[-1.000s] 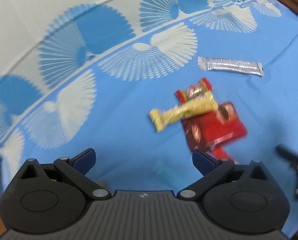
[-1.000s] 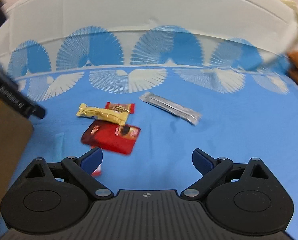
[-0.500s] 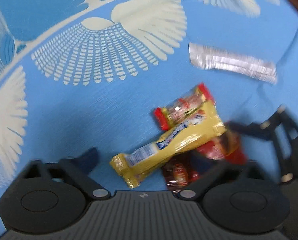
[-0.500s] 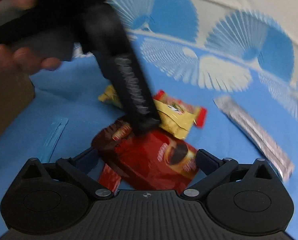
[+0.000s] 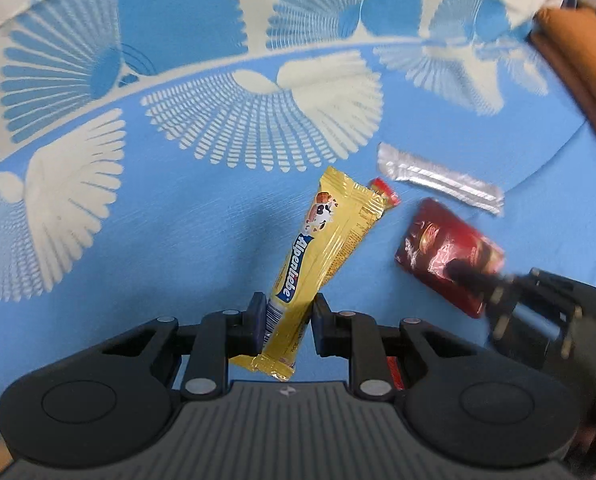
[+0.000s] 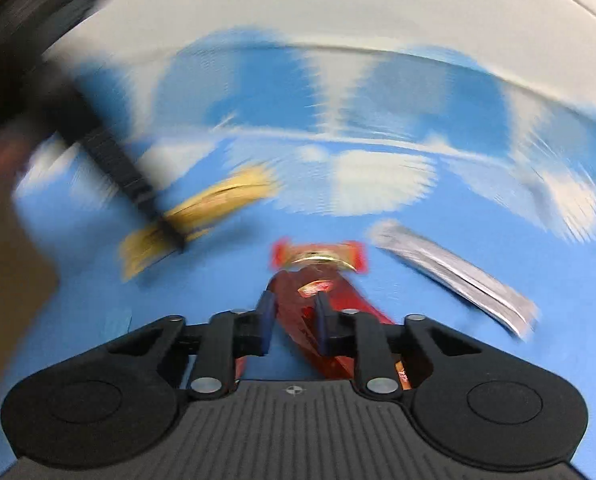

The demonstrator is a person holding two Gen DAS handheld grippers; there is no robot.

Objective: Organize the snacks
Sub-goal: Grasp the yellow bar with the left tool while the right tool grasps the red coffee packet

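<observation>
I am watching the left tongs [image 5: 286, 322] gripping the yellow snack bar [image 5: 318, 248] near its lower end; their jaws have just been closing, and the pads are now pressing on the wrapper from both sides. The bar is sticking out ahead of the left tongs, tilting up and to the right, with its short tail hanging back toward the tongs' body. Just past the bar's far tip, a small red-ended candy [image 5: 384, 192] is peeking out from behind it.

The right tongs [image 6: 292, 320] have just been closing too, and I am seeing them clenched on the red packet [image 6: 298, 300], which is sitting between the blue pads and trailing back beneath them. In the left wrist view the same packet is showing off to the right of the left tongs, lifted at the tip of the right tongs. The right wrist view is blurring heavily.

The silver sachet [image 5: 438, 178] is lying flat on the blue patterned tablecloth [image 5: 178, 220], ahead and to the right of both tongs, apart from the other snacks and touched by neither.
</observation>
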